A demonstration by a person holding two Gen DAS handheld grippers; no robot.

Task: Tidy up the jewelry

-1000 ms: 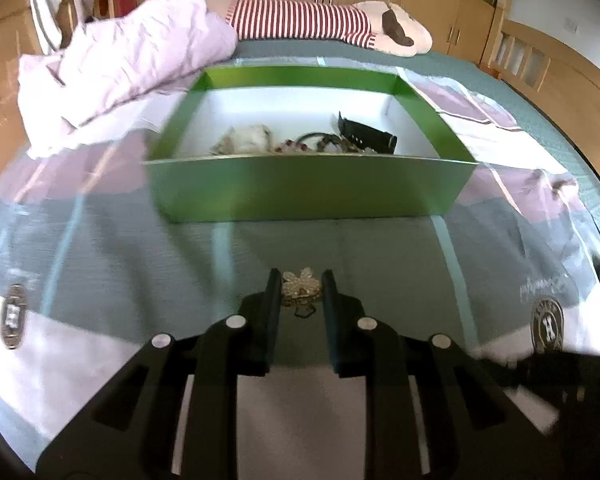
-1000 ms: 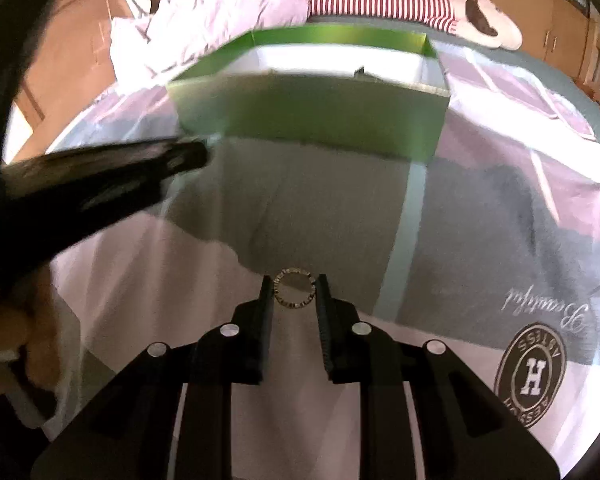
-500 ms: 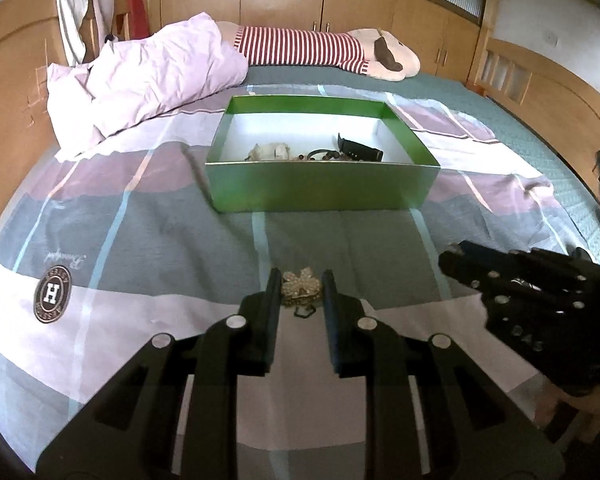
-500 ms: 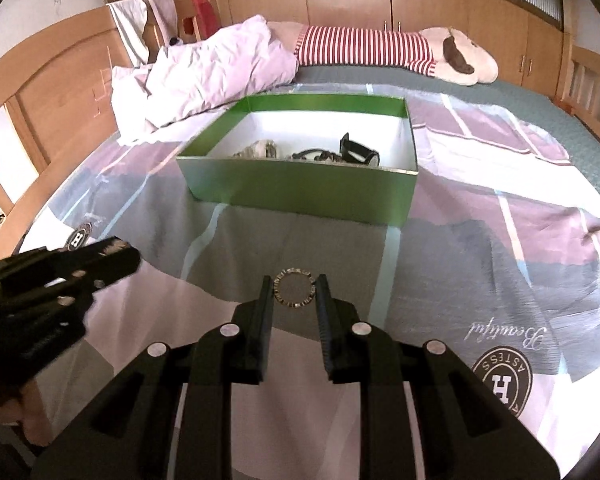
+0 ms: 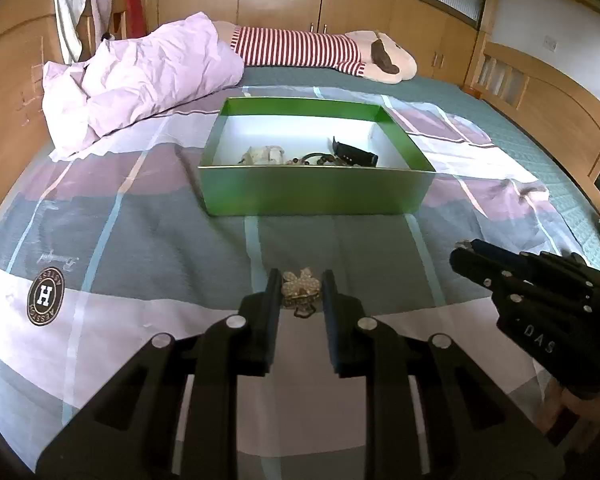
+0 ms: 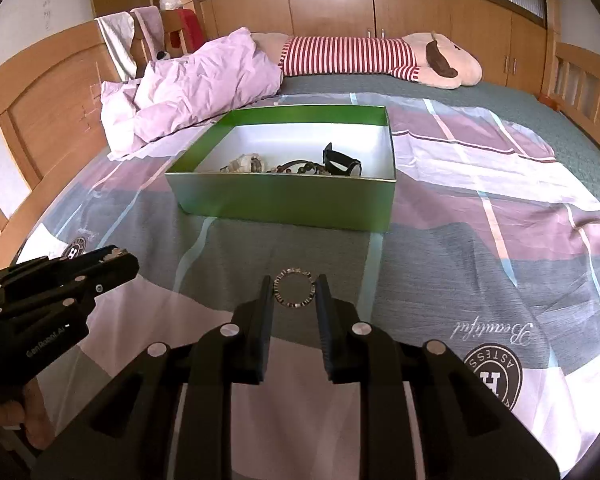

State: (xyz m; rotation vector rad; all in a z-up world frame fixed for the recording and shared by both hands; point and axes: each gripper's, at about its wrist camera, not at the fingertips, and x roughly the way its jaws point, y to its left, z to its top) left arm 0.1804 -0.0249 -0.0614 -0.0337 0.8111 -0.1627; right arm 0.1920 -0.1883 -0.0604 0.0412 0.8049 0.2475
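**Both grippers clamped and angled downward**

The left gripper (image 5: 301, 294) points forward and down, its jaws nearly together on a brooch (image 5: 300, 291). The right gripper (image 6: 294, 292) is tilted alike, pinching a ring (image 6: 294, 288). A hand (image 6: 16, 420), seemingly the left, shows dimly behind the left gripper.

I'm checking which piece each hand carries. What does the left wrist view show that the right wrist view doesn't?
Only the left wrist view shows the flower-shaped brooch face on, pinched in the left gripper; the right gripper appears side-on at its right edge.

Only the right wrist view shows the beaded ring plainly, pinched in the right gripper; there the left gripper appears side-on at its left edge.

Both show the green box on the bed, holding a black band and other jewelry, with the striped plush toy behind.
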